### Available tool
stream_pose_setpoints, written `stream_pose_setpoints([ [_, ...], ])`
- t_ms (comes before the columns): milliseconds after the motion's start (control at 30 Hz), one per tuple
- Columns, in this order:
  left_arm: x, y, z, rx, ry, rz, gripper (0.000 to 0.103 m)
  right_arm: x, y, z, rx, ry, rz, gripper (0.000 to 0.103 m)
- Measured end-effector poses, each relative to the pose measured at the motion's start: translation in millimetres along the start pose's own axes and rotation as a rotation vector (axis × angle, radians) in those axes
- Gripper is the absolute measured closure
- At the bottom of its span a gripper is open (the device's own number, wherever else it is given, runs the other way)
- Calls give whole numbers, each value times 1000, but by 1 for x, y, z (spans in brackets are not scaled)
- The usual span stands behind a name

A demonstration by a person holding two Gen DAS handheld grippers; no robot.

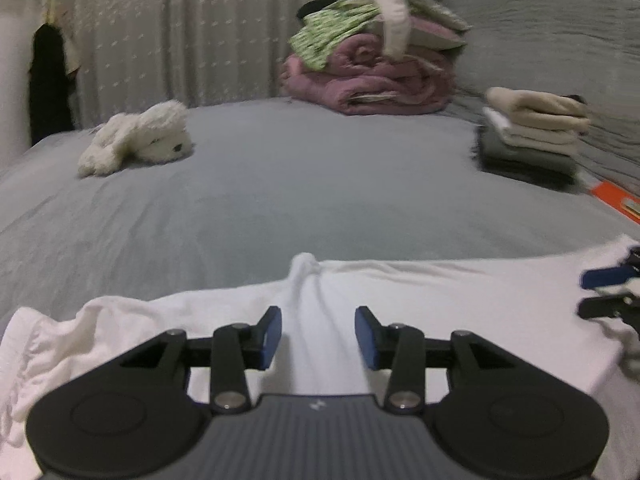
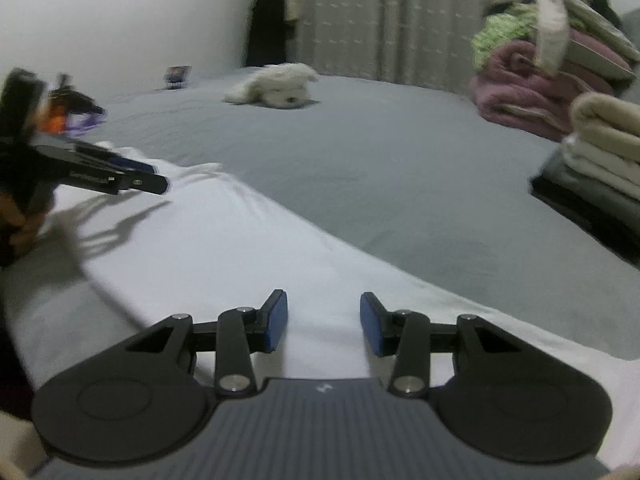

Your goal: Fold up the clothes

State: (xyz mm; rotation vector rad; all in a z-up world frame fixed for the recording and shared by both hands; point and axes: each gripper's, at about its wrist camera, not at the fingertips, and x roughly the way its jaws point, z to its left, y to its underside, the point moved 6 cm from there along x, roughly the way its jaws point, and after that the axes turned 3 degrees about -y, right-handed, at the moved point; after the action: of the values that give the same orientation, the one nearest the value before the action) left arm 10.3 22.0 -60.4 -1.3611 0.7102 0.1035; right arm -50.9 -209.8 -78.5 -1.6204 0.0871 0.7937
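A white garment (image 1: 400,304) lies spread along the near edge of the grey bed (image 1: 280,184), with a small bunched ridge at its far edge. My left gripper (image 1: 319,336) hovers open just above it, nothing between its blue pads. In the right wrist view the same white garment (image 2: 240,240) stretches from left to the lower right. My right gripper (image 2: 324,322) is open over its near part. The left gripper (image 2: 140,178) shows at the left there, held by a hand, fingers apart over the cloth. The right gripper (image 1: 608,292) peeks in at the right edge of the left wrist view.
A stack of folded beige, white and grey clothes (image 1: 532,136) sits at the right. A pile of pink blanket and unfolded clothes (image 1: 372,56) stands at the back. A white plush toy (image 1: 136,136) lies at the back left. A curtain (image 1: 180,28) hangs behind the bed.
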Motion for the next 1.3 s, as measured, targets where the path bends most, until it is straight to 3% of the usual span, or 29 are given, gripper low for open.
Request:
stream_pose_setpoints([
  [267,-28,16,-10,104,103,-44,59,3,2,63,-193,-149,-9,58],
  [633,-49,46,-25,277,215,-12,56,18,2,101,-308,-211,-10,58],
  [700,-54,50,-26,306,236,-9,56,21,0,108,-334,-213,-20,66],
  [767,-57,51,-25,320,242,-7,56,23,-1,114,-360,-227,-24,86],
  [833,-59,51,-23,326,234,-11,56,24,-2,117,-376,-223,-32,99],
  [867,-60,52,-22,329,230,-14,58,24,-5,117,-371,-222,-37,100],
  [967,-61,49,-18,324,201,-27,96,23,-16,109,-310,-231,-52,100],
  [1133,-70,37,-9,264,201,-84,97,19,-30,98,-201,-268,-76,101],
  [1300,-72,32,-3,219,251,-83,97,16,-33,95,-152,-312,-67,101],
])
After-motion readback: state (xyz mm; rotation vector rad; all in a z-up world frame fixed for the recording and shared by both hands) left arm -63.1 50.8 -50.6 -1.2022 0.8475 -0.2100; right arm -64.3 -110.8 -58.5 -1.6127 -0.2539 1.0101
